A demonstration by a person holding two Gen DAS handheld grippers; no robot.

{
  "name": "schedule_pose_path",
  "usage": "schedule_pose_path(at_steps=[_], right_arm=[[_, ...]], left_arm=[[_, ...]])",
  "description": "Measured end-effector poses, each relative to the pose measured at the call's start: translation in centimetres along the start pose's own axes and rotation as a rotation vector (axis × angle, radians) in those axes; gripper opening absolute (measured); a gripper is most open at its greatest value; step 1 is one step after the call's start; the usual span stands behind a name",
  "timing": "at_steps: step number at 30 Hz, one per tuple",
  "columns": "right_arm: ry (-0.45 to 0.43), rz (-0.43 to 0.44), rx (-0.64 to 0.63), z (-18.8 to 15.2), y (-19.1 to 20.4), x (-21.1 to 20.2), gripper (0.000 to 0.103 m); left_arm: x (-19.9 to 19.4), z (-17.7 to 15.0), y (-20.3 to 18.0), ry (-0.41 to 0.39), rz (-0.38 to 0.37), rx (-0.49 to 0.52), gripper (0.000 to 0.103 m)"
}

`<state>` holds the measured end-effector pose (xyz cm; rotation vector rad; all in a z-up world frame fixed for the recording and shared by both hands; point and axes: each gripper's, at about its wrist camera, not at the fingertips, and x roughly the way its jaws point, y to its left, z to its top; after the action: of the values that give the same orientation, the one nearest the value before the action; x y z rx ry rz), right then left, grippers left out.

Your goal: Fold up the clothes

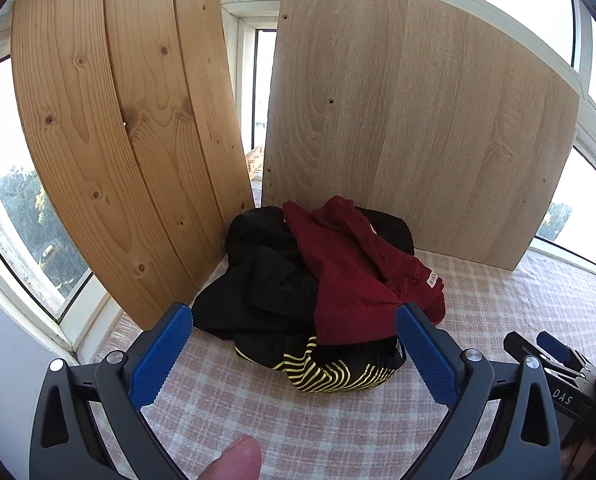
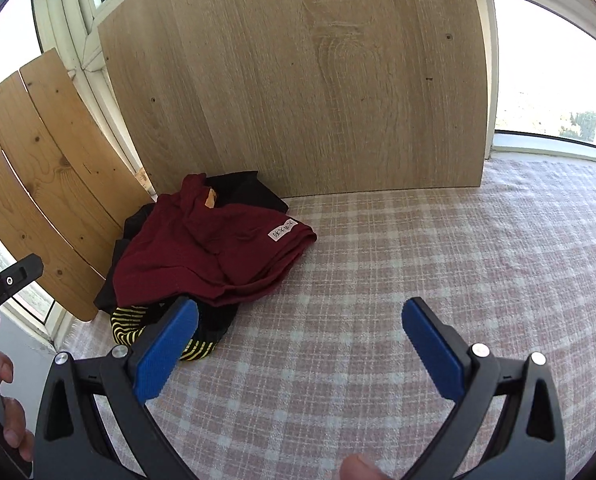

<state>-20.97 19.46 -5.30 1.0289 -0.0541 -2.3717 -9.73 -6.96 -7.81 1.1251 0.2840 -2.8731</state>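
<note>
A heap of clothes lies in the corner of the checked tablecloth (image 1: 258, 420): a dark red garment (image 1: 349, 280) (image 2: 214, 256) with a small white label on top, black garments (image 1: 266, 280) (image 2: 246, 188) under it, and a black piece with yellow stripes (image 1: 329, 372) (image 2: 128, 322) at the front. My left gripper (image 1: 294, 316) is open just in front of the heap, its blue pads (image 1: 158, 356) wide apart and holding nothing. My right gripper (image 2: 299, 312) is open too, to the right of the heap, over bare cloth.
Pine planks (image 1: 110, 140) (image 2: 50, 184) lean at the left and a pale laminate board (image 1: 417, 120) (image 2: 298, 80) stands behind the heap, against windows (image 2: 549, 80). The right gripper's body (image 1: 553, 364) shows at the left view's right edge. A hand (image 2: 6, 392) holds the left tool.
</note>
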Motion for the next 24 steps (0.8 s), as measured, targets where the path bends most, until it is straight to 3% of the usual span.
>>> schedule_pose_path(at_steps=[2,5,10,13,18,24], right_arm=[[-0.031,0.05,0.016,0.2,-0.2,0.0,0.103],[0.017,0.095,0.053,0.6,-0.6,0.7,0.103],[0.041,0.101,0.024,1.2,-0.3,1.6,0.103],[0.042,0.104,0.012,1.4,-0.1,2.2,0.103],[0.039,0.054,-0.019,1.2,0.0,2.8,0.103],[0.1,0.002,-0.059,1.0,0.6,4.0,0.103]], left_arm=[[0.0,0.3,0.8,-0.021,-0.029,-0.07,0.102],[-0.1,0.7,1.9,-0.052,-0.066,-0.149,0.102],[1.0,1.7,2.7,-0.005,-0.094,-0.177,0.102],[1.2,1.9,3.0,-0.017,-0.104,-0.195,0.102],[1.9,1.8,1.8,-0.034,-0.039,-0.105,0.102],[4.4,1.4,1.0,0.079,-0.03,-0.051,0.102]])
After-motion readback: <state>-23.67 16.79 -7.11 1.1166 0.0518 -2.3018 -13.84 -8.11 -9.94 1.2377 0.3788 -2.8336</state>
